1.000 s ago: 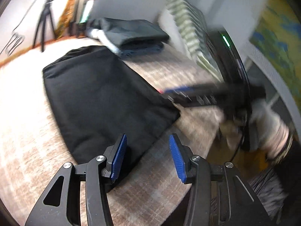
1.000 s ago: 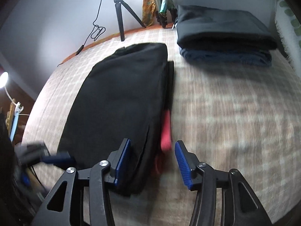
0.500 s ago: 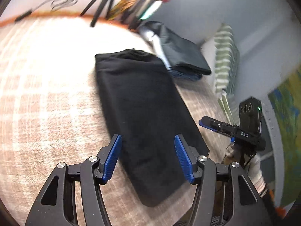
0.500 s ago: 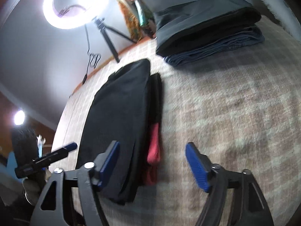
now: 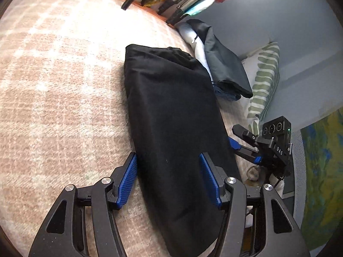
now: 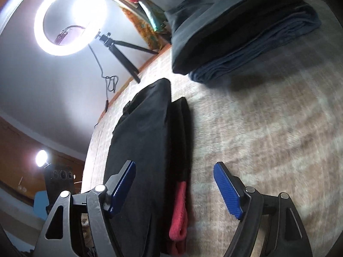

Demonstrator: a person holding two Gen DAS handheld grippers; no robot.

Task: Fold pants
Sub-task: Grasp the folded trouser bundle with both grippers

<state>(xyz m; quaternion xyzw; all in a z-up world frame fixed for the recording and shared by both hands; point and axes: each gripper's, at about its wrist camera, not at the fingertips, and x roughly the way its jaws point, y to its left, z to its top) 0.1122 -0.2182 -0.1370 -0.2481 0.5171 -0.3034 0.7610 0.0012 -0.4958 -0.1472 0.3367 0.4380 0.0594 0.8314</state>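
Observation:
Black folded pants (image 5: 171, 117) lie lengthwise on the plaid bed cover (image 5: 53, 85). My left gripper (image 5: 169, 177) is open, its blue pads standing to either side of the pants' near end without pressing on the cloth. My right gripper (image 5: 234, 137) shows at the pants' right edge. In the right wrist view the pants (image 6: 145, 139) run away from me, with a red band (image 6: 179, 214) sticking out of the near edge. My right gripper (image 6: 173, 186) is wide open above that edge, one pad over the black cloth, the other over the cover.
A stack of folded dark clothes (image 6: 235, 32) sits on the cover beyond the pants, also seen as the stack (image 5: 227, 75) in the left wrist view. A green-striped pillow (image 5: 263, 81) leans at the right. A lit ring light (image 6: 70, 17) on a tripod stands past the bed's edge.
Both grippers have opened wider, rolled, and shifted along the pants' near end. The left one now straddles the cloth. The right one has moved in at the pants' edge.

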